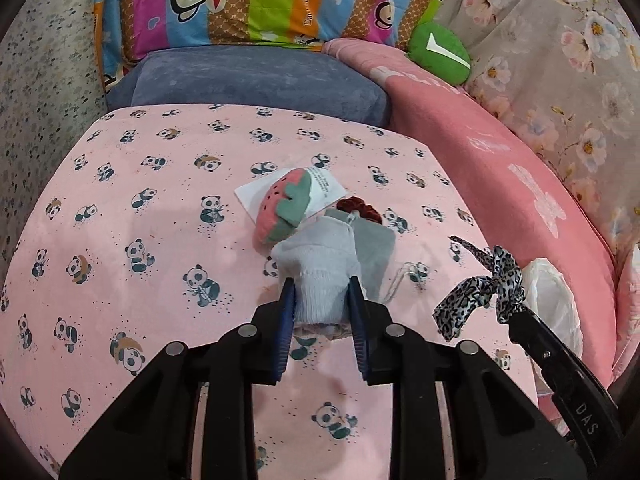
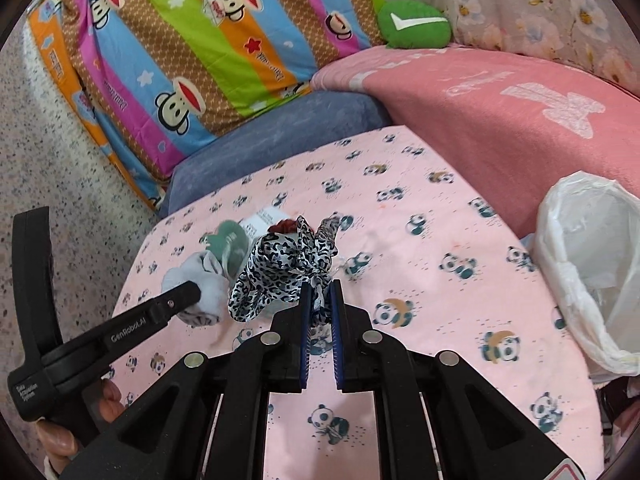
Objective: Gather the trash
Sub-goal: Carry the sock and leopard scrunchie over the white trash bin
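surface: I'm over a pink panda-print sheet, with a striped monkey-print pillow and a pink blanket behind it.
landmark: I take the white plastic bag as the bin. It stands open at the sheet's right edge, and I can't see what's inside.
left gripper: its jaws are clamped on the cuff of a pale grey sock, well left of the bag. I can't tell if the sock is lifted off the sheet.
right gripper: its jaws are closed on the knot of a leopard-print hair tie, held clear of the sheet, between the pile and the bag and nearer the pile.
pile: a strawberry plush, a white paper slip, a dark red scrunchie and a grey cloth lie clustered on the sheet, well left of the bag, untouched.
progress: I'd call it early. Two items are gripped and neither has reached the bag.
left to do: my guess is carry both to the bag, drop them, then go back for the four still in the pile.
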Tool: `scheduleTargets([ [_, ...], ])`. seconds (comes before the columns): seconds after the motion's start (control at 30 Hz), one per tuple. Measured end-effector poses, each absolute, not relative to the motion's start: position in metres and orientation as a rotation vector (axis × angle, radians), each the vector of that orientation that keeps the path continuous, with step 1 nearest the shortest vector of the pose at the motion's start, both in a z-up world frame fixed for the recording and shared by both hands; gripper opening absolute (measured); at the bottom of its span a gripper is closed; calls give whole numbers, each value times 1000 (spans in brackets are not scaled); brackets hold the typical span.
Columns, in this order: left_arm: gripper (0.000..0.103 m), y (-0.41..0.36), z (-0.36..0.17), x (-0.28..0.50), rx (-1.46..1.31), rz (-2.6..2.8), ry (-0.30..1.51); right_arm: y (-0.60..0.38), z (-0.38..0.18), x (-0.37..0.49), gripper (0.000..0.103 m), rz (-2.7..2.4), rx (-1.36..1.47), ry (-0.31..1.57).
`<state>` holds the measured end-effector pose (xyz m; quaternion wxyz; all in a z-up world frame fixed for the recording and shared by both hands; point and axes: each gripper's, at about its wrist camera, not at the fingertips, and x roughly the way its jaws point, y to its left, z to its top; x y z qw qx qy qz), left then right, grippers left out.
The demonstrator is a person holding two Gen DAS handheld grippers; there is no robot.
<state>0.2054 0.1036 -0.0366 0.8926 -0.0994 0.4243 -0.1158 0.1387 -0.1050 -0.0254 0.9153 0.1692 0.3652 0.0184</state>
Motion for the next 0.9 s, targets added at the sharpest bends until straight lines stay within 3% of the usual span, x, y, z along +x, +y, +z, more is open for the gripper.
scheduleTargets([
  [0.9,25,-114,5,148,46,-574,832,-280,4,55,9,-225,475,591],
])
